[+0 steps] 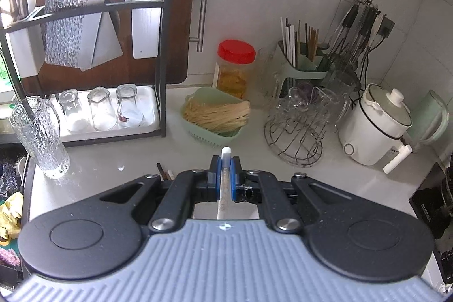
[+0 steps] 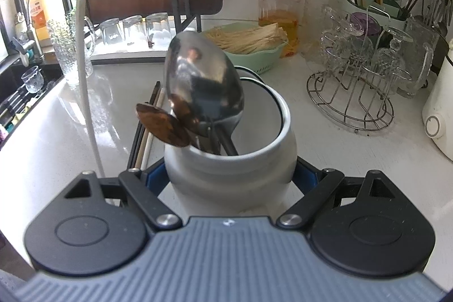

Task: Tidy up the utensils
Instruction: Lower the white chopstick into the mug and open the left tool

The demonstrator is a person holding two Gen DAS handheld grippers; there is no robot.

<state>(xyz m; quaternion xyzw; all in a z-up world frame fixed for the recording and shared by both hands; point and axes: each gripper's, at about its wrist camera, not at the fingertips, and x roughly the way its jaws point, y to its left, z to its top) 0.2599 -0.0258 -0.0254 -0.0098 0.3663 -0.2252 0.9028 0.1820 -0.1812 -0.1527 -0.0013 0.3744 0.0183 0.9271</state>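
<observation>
Left tool (image 1: 225,170) closed narrow on a white chopstick (image 1: 226,157) — its tip protrudes just past the blue pads, above the pale bench (image 1: 113,157); seen from the right wrist, the same stick hangs as a long white rod at upper left. Right tool (image 2: 230,174) spread wide, clamped on a white utensil holder (image 2: 243,160), which tilts over the bench; inside it a large steel spoon (image 2: 202,84), a brown wooden spoon (image 2: 162,125) and dark handles. Two more chopsticks (image 2: 147,132) — one dark, one pale — lie on the bench just left of the holder.
</observation>
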